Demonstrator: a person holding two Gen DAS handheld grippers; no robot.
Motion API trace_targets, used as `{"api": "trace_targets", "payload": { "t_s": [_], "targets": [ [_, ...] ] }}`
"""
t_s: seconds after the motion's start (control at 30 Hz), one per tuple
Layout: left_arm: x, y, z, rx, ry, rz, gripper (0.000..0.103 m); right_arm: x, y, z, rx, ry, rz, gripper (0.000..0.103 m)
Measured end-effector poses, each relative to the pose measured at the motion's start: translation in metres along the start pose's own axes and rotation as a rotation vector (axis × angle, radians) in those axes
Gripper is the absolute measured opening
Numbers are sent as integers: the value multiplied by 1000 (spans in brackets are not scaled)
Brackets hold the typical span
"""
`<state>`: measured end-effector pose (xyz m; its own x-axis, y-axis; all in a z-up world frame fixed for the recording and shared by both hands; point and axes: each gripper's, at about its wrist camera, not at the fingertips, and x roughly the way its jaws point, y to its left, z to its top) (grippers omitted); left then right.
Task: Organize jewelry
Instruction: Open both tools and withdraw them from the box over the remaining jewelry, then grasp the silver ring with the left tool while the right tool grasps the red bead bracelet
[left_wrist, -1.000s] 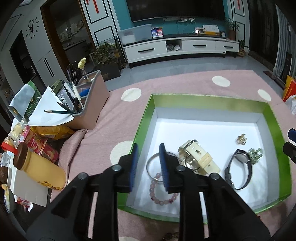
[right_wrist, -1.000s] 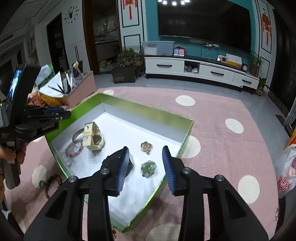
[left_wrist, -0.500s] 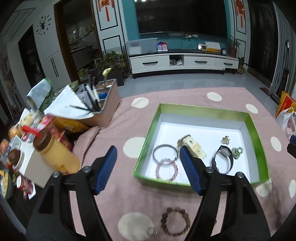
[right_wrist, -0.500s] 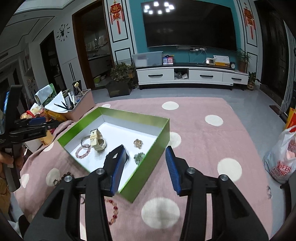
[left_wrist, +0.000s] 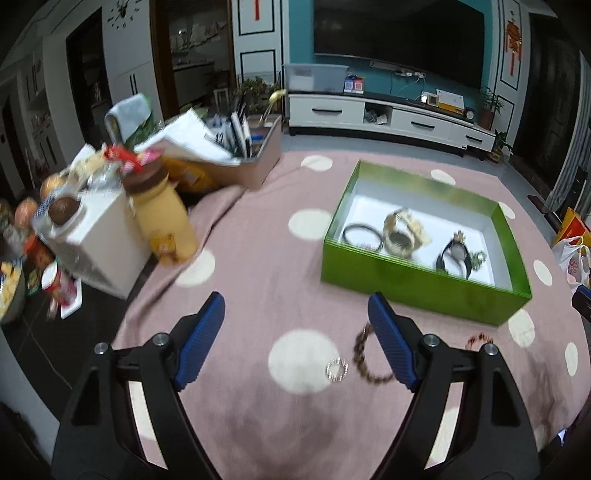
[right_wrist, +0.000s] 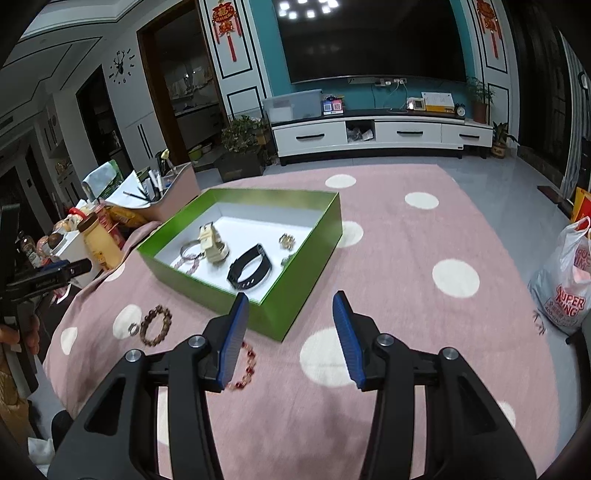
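Both grippers have backed off the green box (right_wrist: 295, 295), jaws empty, left's opening; brown bracelet (left_wrist: 364, 363) lies outside.

Ahead of me, across the top of the frame, a dark television (right_wrist: 373, 40) hangs on a teal wall (right_wrist: 360, 94) above a long white cabinet (right_wrist: 380, 134), with a grey tiled floor (right_wrist: 369, 160) below and a deer-shaped clock (right_wrist: 120, 68) upper left.

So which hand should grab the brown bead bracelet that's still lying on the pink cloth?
Probably the left. The left gripper has empty, opening jaws, with the brown bead bracelet lying right beside its right finger. The right gripper hangs nearer the red bead bracelet and the green box.
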<state>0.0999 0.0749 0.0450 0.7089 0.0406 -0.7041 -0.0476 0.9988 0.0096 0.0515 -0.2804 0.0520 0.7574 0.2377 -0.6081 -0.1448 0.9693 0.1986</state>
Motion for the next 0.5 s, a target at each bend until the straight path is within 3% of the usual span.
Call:
{"api": "trace_targets", "payload": {
  "t_s": [0.5],
  "targets": [
    [10,2,-55,-29,85,-23,81,18,22,-38,-17,114,36,48]
  ]
}}
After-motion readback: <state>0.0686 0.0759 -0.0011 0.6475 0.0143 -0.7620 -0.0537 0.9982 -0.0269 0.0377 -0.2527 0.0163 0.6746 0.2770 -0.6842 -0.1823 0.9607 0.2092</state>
